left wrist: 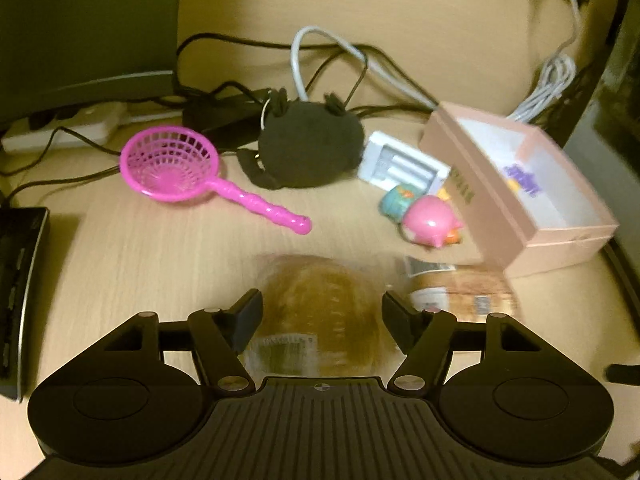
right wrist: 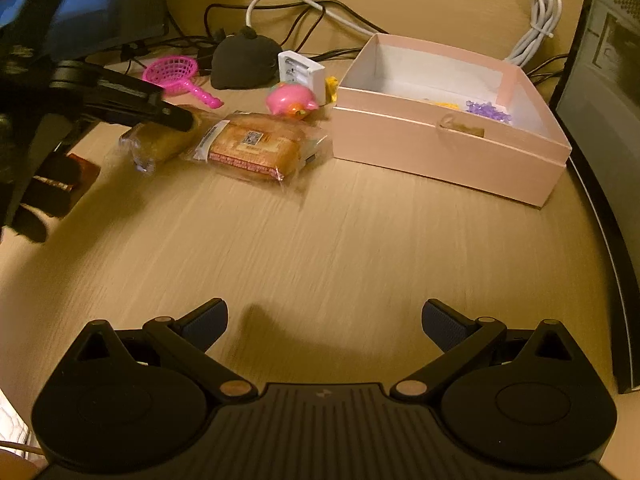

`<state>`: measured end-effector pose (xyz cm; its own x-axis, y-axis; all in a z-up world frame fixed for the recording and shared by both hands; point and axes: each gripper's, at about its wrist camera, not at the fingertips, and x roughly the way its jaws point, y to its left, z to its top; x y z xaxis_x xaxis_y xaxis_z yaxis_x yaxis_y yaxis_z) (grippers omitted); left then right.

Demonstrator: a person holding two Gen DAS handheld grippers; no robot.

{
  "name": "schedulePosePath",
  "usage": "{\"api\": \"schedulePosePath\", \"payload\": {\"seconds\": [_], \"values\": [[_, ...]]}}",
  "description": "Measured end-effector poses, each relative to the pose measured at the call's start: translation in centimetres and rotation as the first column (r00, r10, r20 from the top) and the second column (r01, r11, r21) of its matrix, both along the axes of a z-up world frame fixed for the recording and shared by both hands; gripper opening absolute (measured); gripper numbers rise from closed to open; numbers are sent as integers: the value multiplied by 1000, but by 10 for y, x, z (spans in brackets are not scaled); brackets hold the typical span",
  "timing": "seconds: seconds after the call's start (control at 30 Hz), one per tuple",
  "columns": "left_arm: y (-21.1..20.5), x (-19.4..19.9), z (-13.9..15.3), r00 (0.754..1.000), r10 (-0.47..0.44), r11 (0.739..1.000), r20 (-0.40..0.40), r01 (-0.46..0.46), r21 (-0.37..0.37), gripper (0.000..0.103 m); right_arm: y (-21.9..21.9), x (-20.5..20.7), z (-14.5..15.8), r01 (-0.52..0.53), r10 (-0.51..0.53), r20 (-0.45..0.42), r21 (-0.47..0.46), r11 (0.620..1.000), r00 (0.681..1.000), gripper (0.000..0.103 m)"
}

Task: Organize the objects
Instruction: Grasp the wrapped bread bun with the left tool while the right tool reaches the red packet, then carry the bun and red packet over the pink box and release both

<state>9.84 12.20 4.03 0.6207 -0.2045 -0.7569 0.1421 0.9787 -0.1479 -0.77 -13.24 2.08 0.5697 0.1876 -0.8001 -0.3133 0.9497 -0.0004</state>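
Observation:
A wrapped bread roll (left wrist: 320, 312) lies on the desk between the open fingers of my left gripper (left wrist: 322, 316); whether the pads touch it I cannot tell. It also shows in the right wrist view (right wrist: 160, 140), with a left finger (right wrist: 176, 116) over it. A second wrapped pastry (right wrist: 256, 148) lies beside it (left wrist: 460, 292). An open pink box (right wrist: 452, 148) holds purple and yellow bits; it also shows in the left wrist view (left wrist: 516, 200). My right gripper (right wrist: 324, 326) is open and empty above bare desk.
A pink strainer (left wrist: 176, 168), a black plush (left wrist: 308, 148), a white charger (left wrist: 404, 168), a pink pig toy (left wrist: 430, 220) and a teal toy (left wrist: 396, 200) lie behind. Cables, a power strip (left wrist: 64, 128) and a monitor (left wrist: 80, 28) are at the back.

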Motion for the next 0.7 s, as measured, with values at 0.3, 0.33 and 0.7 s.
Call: {"api": "schedulePosePath", "payload": {"seconds": [0.3,0.33,0.7], "values": [[40,-59,33,992,124,983,22,-120,-139,55,18,10,5,-79,79,24,20,997,997,103],[51,-71,42,987,158,976,37,-151,-157,55,27,12,5,-106,105,25,27,994,994,103],[164,-211,77,825,556,831,101,-550,-85,55,198,21,13,-389,389,34,170,905,921,103]]}}
